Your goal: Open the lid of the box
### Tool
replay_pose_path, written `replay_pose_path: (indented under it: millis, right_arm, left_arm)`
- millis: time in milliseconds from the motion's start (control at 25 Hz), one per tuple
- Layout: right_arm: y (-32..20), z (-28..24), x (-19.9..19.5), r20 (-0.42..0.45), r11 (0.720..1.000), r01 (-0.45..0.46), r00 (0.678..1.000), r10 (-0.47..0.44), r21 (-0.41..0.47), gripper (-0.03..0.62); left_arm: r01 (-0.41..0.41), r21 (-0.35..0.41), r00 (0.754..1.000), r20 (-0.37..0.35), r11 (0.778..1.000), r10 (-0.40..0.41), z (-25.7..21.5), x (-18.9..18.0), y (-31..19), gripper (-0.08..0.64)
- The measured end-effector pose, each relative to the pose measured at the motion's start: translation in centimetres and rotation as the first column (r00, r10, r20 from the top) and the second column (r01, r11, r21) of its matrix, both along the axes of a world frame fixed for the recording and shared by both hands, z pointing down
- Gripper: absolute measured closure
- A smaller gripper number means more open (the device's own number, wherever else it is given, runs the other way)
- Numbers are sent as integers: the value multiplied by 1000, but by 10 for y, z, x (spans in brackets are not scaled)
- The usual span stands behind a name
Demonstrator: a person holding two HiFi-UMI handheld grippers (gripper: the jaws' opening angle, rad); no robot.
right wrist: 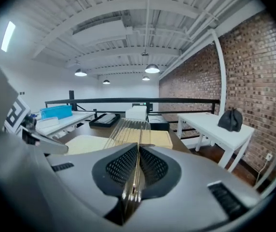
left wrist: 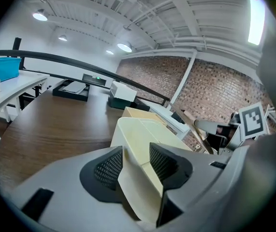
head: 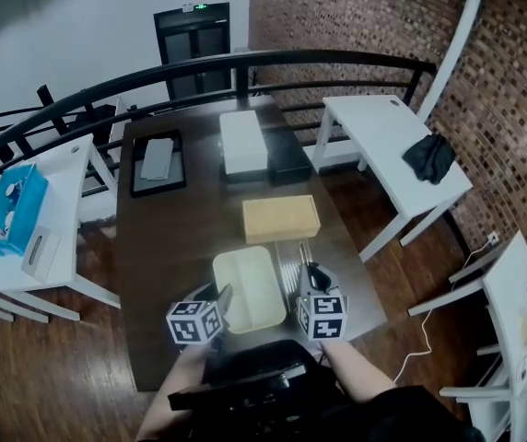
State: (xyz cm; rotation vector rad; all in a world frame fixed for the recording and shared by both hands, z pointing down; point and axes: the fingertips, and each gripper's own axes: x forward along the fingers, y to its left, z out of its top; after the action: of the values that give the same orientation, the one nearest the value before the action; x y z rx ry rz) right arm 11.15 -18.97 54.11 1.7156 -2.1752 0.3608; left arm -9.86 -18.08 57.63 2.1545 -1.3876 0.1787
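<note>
Nearest to us, the left tool (head: pixel 224 297) is clenched on the box (head: pixel 245 288). Its own view shows the mesh pads (left wrist: pixel 110 167) pressed to either side of the cream wall (left wrist: pixel 138 144), at the near corner. That view cuts off the bottom of the wall behind the tool's body. The box sits open on the dark worktop (head: pixel 167 247), at its near end, and we see nothing inside it.

Just right of the box, the right tool (head: pixel 311 273) is shut on the lid (head: pixel 290 270), a thin clear ribbed sheet. From the right gripper view the lid (right wrist: pixel 128 129) runs edge-on between the pads, so close to the tool (right wrist: pixel 138 162) it reads only as a bright line (its ribs show farther out). It is off the box opening, but we cannot tell from above how steeply it leans, or whether its lower edge touches the worktop.

The person's forearms are largely hidden by a black rig at the bottom of the head view.

Beyond the box lies a tan box (head: pixel 281 219), apart from it. Farther on stand a white box (head: pixel 243 141) and a black one (head: pixel 289 159) side by side, with a black tray (head: pixel 158 164) to their left. What lies in the tray is too small to name. At far right, a dark bag (head: pixel 429 157) rests on a white desk (head: pixel 383 127).
</note>
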Motion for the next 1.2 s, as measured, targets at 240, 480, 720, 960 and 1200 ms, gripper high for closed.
replay_pose_path:
  millis: [240,480,720,960,1200]
  right_arm:
    - [-2,99,61,-80,986,-53,996,41,-160,574]
    - [5,164,75,-118,958,-95,991,65,-271,572]
    - [11,176,76,-144,963,-75,989,38,-259,571]
    - [10,148,79,-62,978,-68,996,57,-199,545]
    - [12,51,92,228,991,-116,965,130,-73,588]
  left_arm:
    - [45,-6,999,10,999,-45,1,-2,4,395]
    - [89,1,995,46,996,-89,-3,-3,6,394]
    - [117,48,992,40,992,-119,-9,-11,8,393]
    - [164,93,981,-118,982,-152,-30,-22,26,394]
    - [165,218,948,-306,962,-93,-70,-34,57,430]
